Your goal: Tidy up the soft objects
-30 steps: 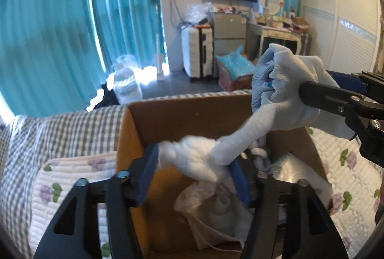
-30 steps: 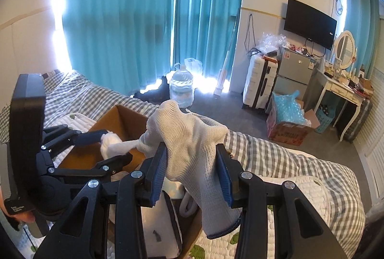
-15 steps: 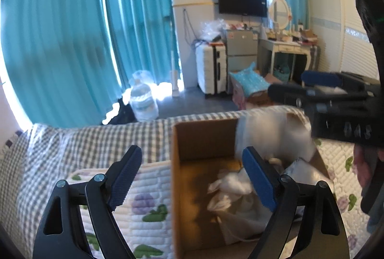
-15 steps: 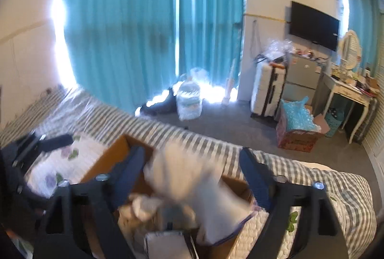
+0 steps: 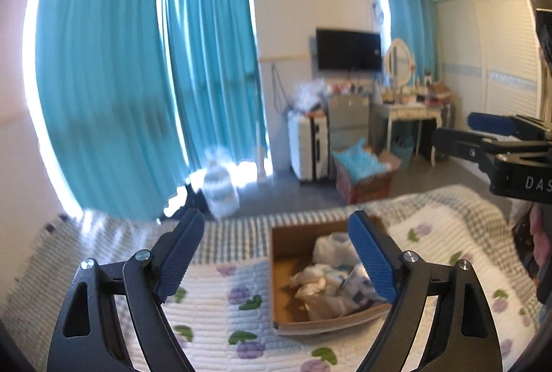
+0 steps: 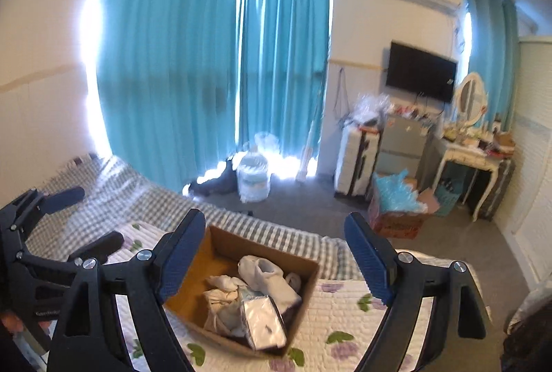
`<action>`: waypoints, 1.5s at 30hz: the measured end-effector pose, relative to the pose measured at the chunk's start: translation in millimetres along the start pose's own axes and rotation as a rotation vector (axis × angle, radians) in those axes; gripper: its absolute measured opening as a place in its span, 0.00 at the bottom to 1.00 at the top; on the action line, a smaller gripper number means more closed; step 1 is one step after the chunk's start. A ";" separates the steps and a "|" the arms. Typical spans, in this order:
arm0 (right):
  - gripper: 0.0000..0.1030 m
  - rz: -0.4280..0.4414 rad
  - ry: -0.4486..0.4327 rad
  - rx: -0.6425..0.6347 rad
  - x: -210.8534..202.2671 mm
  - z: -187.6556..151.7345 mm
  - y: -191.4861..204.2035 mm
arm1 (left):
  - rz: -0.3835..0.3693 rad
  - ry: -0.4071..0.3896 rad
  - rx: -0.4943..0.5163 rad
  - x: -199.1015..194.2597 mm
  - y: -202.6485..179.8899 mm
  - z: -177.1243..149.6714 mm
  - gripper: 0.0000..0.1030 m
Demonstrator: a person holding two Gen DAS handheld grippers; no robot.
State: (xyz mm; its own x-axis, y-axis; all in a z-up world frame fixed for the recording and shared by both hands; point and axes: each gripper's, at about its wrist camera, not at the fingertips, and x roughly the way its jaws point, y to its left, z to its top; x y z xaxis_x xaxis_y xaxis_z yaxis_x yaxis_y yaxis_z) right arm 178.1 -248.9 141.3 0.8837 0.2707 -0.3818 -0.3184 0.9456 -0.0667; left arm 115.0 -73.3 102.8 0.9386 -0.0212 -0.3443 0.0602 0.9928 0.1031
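Note:
A brown cardboard box (image 6: 307, 272) (image 5: 279, 268) sits on the quilted bed. Inside lie white gloves (image 6: 267, 275) (image 5: 312, 277), white cloth and a silvery plastic packet (image 6: 264, 325). My left gripper (image 5: 276, 254) hovers well above the box and left of it, jaws wide open with nothing between them. My right gripper (image 6: 274, 256) is also raised above the box, open and empty. Each gripper shows at the edge of the other's view: the right gripper (image 5: 459, 132) in the left wrist view and the left gripper (image 6: 100, 218) in the right wrist view.
The bed carries a white quilt with purple flowers (image 5: 214, 317) over a grey checked cover (image 6: 276, 234). Beyond it stand teal curtains (image 6: 207, 61), a water jug (image 6: 253, 180), a white suitcase (image 6: 357, 161), a box of blue plastic (image 6: 396, 203) and a dressing table (image 6: 472, 158).
Both grippers opened and let go of the white glove, which dropped into the box. Both hands then rose and drew back, so the box now looks smaller and lower.

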 end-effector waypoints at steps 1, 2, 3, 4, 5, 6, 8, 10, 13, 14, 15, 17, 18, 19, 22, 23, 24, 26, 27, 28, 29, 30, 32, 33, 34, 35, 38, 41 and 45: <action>0.87 -0.022 -0.018 -0.003 -20.8 4.9 3.1 | 0.008 -0.019 0.006 -15.0 0.1 5.6 0.84; 0.90 -0.045 -0.041 -0.009 -45.9 10.4 7.9 | 0.015 -0.042 0.011 -32.0 -0.7 10.5 0.84; 0.95 -0.050 -0.064 -0.005 -67.2 13.4 11.0 | 0.022 -0.063 0.013 -48.5 -0.6 13.5 0.85; 0.98 -0.050 -0.088 0.004 -86.6 15.2 13.4 | 0.025 -0.073 0.011 -57.6 -0.2 13.6 0.94; 1.00 -0.049 -0.106 0.013 -104.5 15.6 15.6 | 0.029 -0.098 0.000 -71.9 0.7 12.7 0.99; 1.00 -0.052 -0.118 0.017 -118.7 14.9 17.8 | 0.025 -0.123 -0.012 -82.1 2.8 9.7 1.00; 1.00 -0.055 -0.145 0.024 -147.7 8.1 24.8 | -0.002 -0.161 -0.032 -98.1 6.2 0.7 1.00; 1.00 -0.028 -0.174 0.027 -168.2 -6.2 30.6 | -0.007 -0.175 -0.042 -104.8 8.1 -11.3 1.00; 1.00 -0.017 -0.208 0.051 -182.1 -33.0 34.5 | 0.017 -0.201 -0.038 -103.7 8.1 -38.2 1.00; 1.00 -0.021 -0.212 0.058 -183.1 -40.7 33.8 | 0.019 -0.199 -0.036 -101.4 6.7 -45.3 1.00; 1.00 -0.026 -0.217 0.068 -181.8 -52.1 34.5 | 0.026 -0.195 -0.035 -97.6 3.9 -54.0 1.00; 1.00 -0.061 -0.213 0.080 -168.1 -73.8 37.1 | 0.024 -0.171 -0.027 -87.1 1.6 -71.6 1.00; 1.00 -0.073 -0.215 0.076 -160.0 -82.0 38.8 | 0.034 -0.164 -0.025 -83.7 0.8 -80.0 1.00; 1.00 -0.093 -0.206 0.075 -148.2 -93.1 40.9 | 0.042 -0.160 -0.027 -78.4 0.8 -89.1 1.00; 1.00 -0.105 -0.180 0.100 -119.6 -118.9 42.4 | 0.046 -0.153 -0.065 -58.8 4.9 -116.4 1.00; 1.00 -0.106 -0.166 0.116 -106.7 -129.8 42.2 | 0.055 -0.148 -0.082 -50.0 7.1 -124.4 1.00; 1.00 -0.102 -0.152 0.130 -97.4 -137.9 39.9 | 0.055 -0.145 -0.089 -45.0 7.7 -131.2 1.00; 1.00 -0.096 -0.117 0.161 -79.1 -154.1 38.9 | 0.046 -0.105 -0.106 -28.7 11.5 -140.8 1.00; 1.00 -0.099 -0.102 0.174 -70.2 -162.3 36.8 | 0.041 -0.091 -0.112 -27.1 11.2 -144.1 1.00; 1.00 -0.106 -0.090 0.174 -63.2 -168.9 37.7 | 0.034 -0.076 -0.120 -23.5 11.6 -146.7 1.00; 1.00 -0.112 -0.084 0.169 -57.9 -171.8 36.8 | 0.028 -0.066 -0.131 -21.8 12.0 -149.7 1.00; 1.00 -0.121 -0.075 0.163 -53.0 -175.8 36.5 | 0.019 -0.063 -0.138 -21.6 11.7 -152.3 1.00; 1.00 -0.122 -0.061 0.171 -46.9 -179.1 33.9 | 0.022 -0.051 -0.126 -21.5 7.8 -156.3 1.00; 1.00 -0.119 -0.055 0.177 -44.8 -180.0 32.5 | 0.028 -0.049 -0.118 -21.5 6.6 -156.5 1.00; 1.00 -0.118 -0.049 0.179 -43.8 -180.4 31.6 | 0.032 -0.049 -0.108 -21.9 4.5 -157.4 1.00; 1.00 -0.123 -0.044 0.174 -43.3 -181.9 31.6 | 0.034 -0.048 -0.104 -22.0 2.9 -157.7 1.00; 1.00 -0.131 -0.036 0.164 -41.8 -183.7 32.7 | 0.036 -0.054 -0.103 -23.0 2.0 -158.4 1.00; 1.00 -0.131 -0.027 0.164 -38.3 -185.0 34.6 | 0.036 -0.050 -0.108 -22.3 4.6 -159.6 1.00; 1.00 -0.138 -0.020 0.159 -36.0 -187.3 36.3 | 0.031 -0.040 -0.114 -18.9 5.7 -160.6 1.00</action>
State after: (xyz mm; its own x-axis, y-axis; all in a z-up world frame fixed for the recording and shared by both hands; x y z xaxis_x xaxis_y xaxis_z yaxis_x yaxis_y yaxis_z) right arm 70.6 -258.0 -20.0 0.9223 0.1385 -0.3608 -0.1371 0.9901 0.0297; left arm 43.1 -48.3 -40.0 0.9524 0.0075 -0.3047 -0.0060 1.0000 0.0061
